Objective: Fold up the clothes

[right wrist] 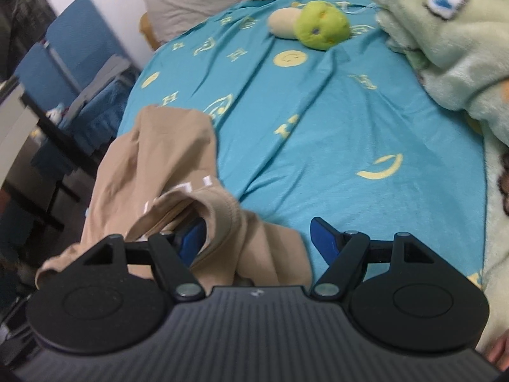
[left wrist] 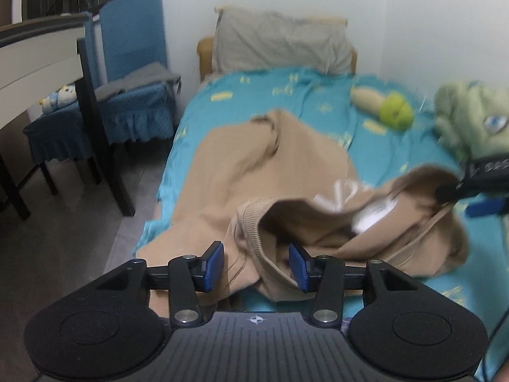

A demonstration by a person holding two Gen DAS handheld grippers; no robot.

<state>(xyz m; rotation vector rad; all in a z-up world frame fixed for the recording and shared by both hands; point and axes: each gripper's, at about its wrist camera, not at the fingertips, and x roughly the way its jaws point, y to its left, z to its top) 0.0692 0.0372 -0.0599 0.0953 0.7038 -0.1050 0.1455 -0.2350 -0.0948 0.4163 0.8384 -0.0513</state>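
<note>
A tan sweatshirt [left wrist: 254, 172] with white lettering lies crumpled on the turquoise bed sheet [left wrist: 318, 102], hanging toward the bed's left edge. My left gripper [left wrist: 256, 265] is open over its near end. The ribbed hem lies loosely between the blue pads, which do not press on it. In the right wrist view the sweatshirt [right wrist: 152, 165] drapes over the left finger of my right gripper [right wrist: 259, 238]. That gripper stands wide open, with its right pad bare above the sheet [right wrist: 318, 111]. One of its dark fingers [left wrist: 448, 192] shows at the garment's right end in the left wrist view.
A grey pillow [left wrist: 280, 44] lies at the head of the bed. A green and cream plush toy [right wrist: 321, 25] sits on the sheet, and a pale green fleece blanket [right wrist: 445, 47] is heaped along the right. Blue covered chairs [left wrist: 133, 63] and a white table [left wrist: 38, 51] stand left of the bed.
</note>
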